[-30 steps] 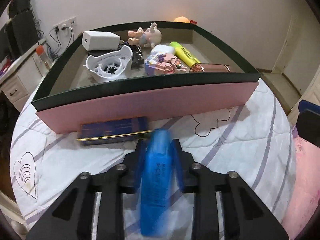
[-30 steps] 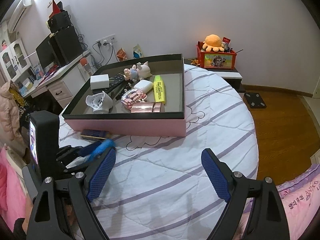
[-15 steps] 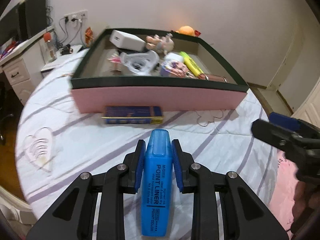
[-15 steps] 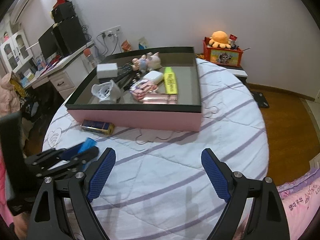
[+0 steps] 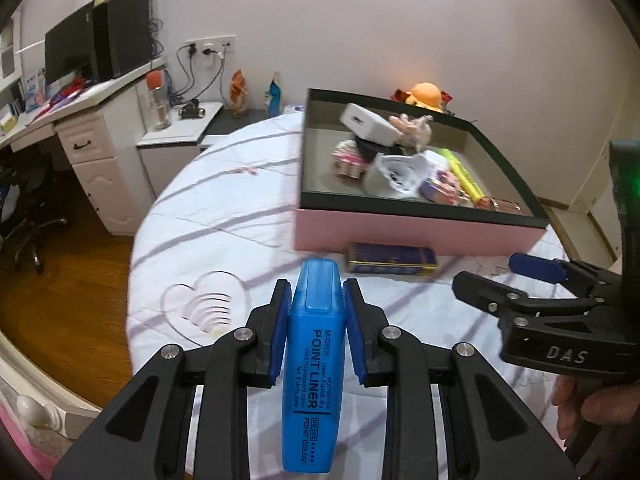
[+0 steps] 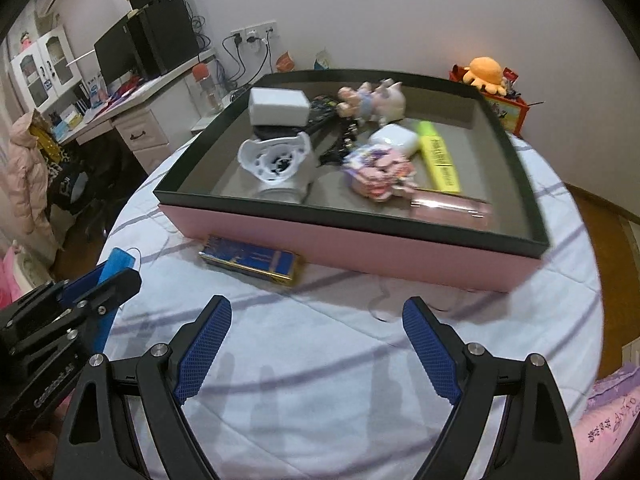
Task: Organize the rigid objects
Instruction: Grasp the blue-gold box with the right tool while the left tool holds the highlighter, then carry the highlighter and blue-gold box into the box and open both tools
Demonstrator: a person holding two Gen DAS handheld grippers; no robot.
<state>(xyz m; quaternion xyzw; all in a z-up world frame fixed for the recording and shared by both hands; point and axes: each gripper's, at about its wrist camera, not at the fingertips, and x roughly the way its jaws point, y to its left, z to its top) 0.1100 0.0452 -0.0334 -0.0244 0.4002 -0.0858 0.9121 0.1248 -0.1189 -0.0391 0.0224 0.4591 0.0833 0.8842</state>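
The left gripper [image 5: 316,312] clamps a blue highlighter [image 5: 313,364] above the quilted bed [image 6: 320,380], short of the pink box [image 6: 360,248]. The right gripper [image 6: 316,344] hangs with its jaws wide apart, empty. A dark blue case [image 6: 251,259] lies touching the box's front wall.
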